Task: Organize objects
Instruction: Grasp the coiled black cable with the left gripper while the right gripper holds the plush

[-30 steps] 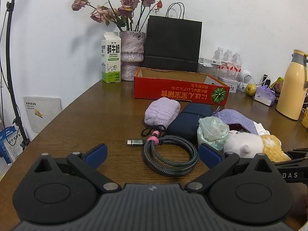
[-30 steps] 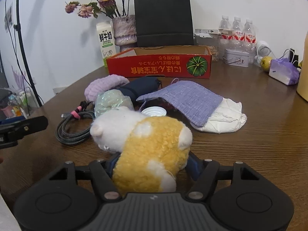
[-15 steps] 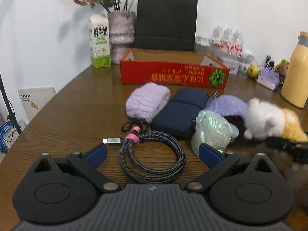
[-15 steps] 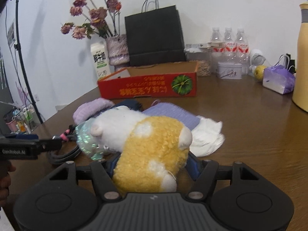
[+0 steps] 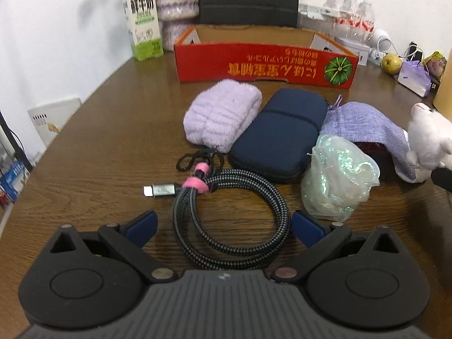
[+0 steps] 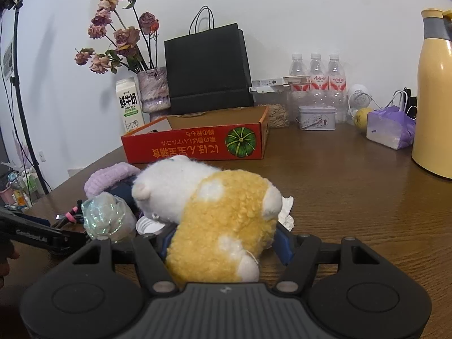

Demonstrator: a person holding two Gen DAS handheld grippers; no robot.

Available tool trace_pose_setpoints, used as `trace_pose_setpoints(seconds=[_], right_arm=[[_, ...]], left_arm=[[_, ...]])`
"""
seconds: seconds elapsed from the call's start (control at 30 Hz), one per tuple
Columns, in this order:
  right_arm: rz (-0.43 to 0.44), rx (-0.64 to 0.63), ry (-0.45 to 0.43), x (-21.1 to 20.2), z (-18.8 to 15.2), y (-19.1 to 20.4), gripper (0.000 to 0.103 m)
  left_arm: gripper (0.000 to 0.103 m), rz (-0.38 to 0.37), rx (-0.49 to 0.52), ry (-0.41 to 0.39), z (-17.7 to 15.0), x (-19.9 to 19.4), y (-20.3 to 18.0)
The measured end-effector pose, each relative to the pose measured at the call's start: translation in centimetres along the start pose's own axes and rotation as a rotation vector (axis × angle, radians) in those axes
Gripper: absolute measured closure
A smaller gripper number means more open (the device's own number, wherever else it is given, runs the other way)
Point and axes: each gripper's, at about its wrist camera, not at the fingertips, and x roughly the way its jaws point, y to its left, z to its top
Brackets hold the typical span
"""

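My right gripper [image 6: 226, 247] is shut on a white and yellow plush toy [image 6: 214, 214], held above the table; its white head [image 5: 429, 141] shows at the right edge of the left wrist view. My left gripper [image 5: 224, 221] stands open over a coiled braided cable [image 5: 234, 220] with a pink strap. Beyond the cable lie a lilac fluffy pouch [image 5: 223, 114], a navy zip case [image 5: 282, 132], a shiny crumpled bag [image 5: 336, 178] and a purple knit cloth [image 5: 364, 121]. The red cardboard box [image 5: 265, 62] stands open behind them.
At the back stand a milk carton [image 5: 142, 19], a vase of dried roses [image 6: 152, 90], a black paper bag [image 6: 209, 67] and water bottles [image 6: 316, 84]. A yellow thermos [image 6: 435, 96], a small tin [image 6: 316, 117] and a purple bag [image 6: 391, 127] sit to the right.
My left gripper has come forward and tilted down, so the cable now lies between its open fingers. My right gripper has lifted the plush toy off the table and carried it towards the box.
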Motion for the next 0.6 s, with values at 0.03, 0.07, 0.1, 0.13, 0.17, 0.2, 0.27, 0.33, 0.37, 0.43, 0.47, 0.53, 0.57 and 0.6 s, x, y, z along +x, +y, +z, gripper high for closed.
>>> trace_pose_setpoints(seconds=[0.03, 0.07, 0.1, 0.13, 0.17, 0.2, 0.27, 0.33, 0.37, 0.43, 0.47, 0.53, 0.57, 0.6], right_arm=[[0.002, 0.001, 0.001, 0.02, 0.01, -0.06, 0.037], [0.004, 0.003, 0.003, 0.07, 0.03, -0.09, 0.037], [0.004, 0.003, 0.003, 0.04, 0.04, -0.11, 0.037], [0.002, 0.001, 0.001, 0.02, 0.03, -0.07, 0.037], [0.002, -0.002, 0.001, 0.01, 0.02, -0.01, 0.037], [0.000, -0.006, 0.002, 0.04, 0.04, 0.05, 0.037], [-0.003, -0.010, 0.002, -0.04, 0.00, 0.16, 0.037], [-0.005, -0.013, 0.002, -0.04, 0.01, 0.25, 0.037], [-0.006, -0.013, 0.001, -0.06, 0.00, 0.26, 0.037], [-0.007, -0.013, 0.003, -0.06, 0.01, 0.31, 0.037], [-0.008, -0.014, 0.004, -0.04, 0.03, 0.35, 0.037], [-0.010, -0.018, 0.003, -0.08, 0.04, 0.44, 0.037], [-0.010, -0.020, 0.002, -0.09, 0.03, 0.43, 0.037], [-0.011, -0.023, 0.002, -0.09, 0.00, 0.50, 0.037]], left_arm=[[0.000, -0.011, -0.009, 0.019, 0.06, 0.40, 0.12], [0.000, -0.005, -0.013, 0.013, 0.13, 0.46, 0.11], [0.000, -0.002, -0.016, 0.012, 0.24, 0.55, 0.09], [0.000, -0.001, -0.019, 0.012, 0.36, 0.64, 0.02], [0.000, 0.000, -0.021, 0.009, 0.43, 0.73, -0.01], [0.000, 0.003, -0.023, 0.004, 0.50, 0.83, -0.06], [0.000, 0.008, -0.029, -0.003, 0.62, 0.98, -0.09], [0.000, 0.025, -0.050, -0.015, 0.60, 1.06, -0.05], [0.000, 0.035, -0.060, -0.024, 0.52, 1.07, -0.10], [0.000, 0.049, -0.069, -0.042, 0.36, 1.07, -0.26], [0.001, 0.051, -0.070, -0.052, 0.25, 1.03, -0.33], [0.003, 0.046, -0.057, -0.069, 0.12, 0.96, -0.45], [0.005, 0.045, -0.057, -0.071, 0.14, 0.92, -0.44], [0.007, 0.044, -0.058, -0.076, 0.13, 0.86, -0.45]])
